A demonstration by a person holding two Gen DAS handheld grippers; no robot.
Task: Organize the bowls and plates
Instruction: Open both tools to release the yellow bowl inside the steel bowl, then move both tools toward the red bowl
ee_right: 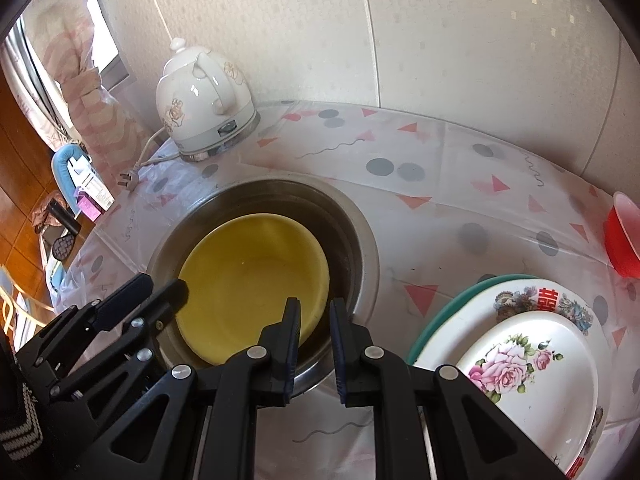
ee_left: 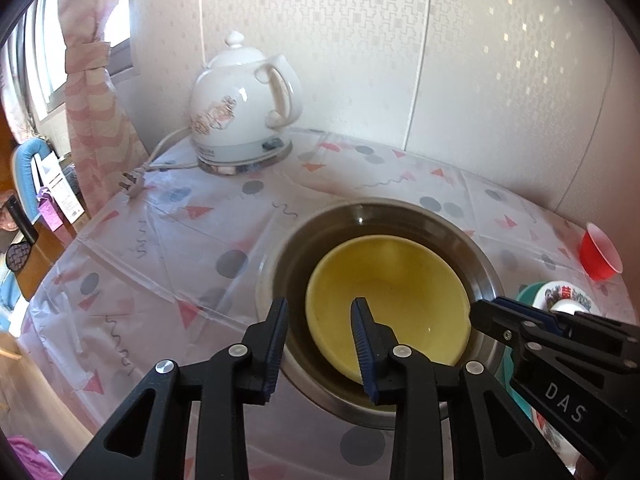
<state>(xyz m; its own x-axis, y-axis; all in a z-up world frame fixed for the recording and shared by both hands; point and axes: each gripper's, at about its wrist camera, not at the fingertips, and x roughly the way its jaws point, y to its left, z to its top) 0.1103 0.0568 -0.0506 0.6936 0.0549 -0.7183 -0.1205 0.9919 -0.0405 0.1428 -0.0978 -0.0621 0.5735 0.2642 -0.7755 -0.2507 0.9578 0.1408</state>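
Standing at the back left of the worktop [ee_left: 180, 240], which is covered by a clear patterned sheet, a white kettle [ee_left: 240, 112] rests on its base with its plug [ee_left: 132, 186] lying loose beside it. Nearer the camera, the left gripper [ee_left: 320, 304] has its fingers apart. One is over the near-left edge of the steel bowl [ee_left: 472, 248] and the other inside the yellow bowl [ee_left: 400, 292], and neither pad presses on the yellow rim between them. The yellow bowl sits nested inside the steel bowl, tipped a little toward the near side. At the steel bowl's near-right rim, the right gripper [ee_right: 315, 304] has its fingers drawn close, pinching that rim. To the right lies a stack of plates, with a rose-patterned plate [ee_right: 520, 372] on a larger decorated plate [ee_right: 532, 300], over a teal-edged one [ee_right: 440, 320]. Farthest right stands a red cup [ee_right: 620, 240].
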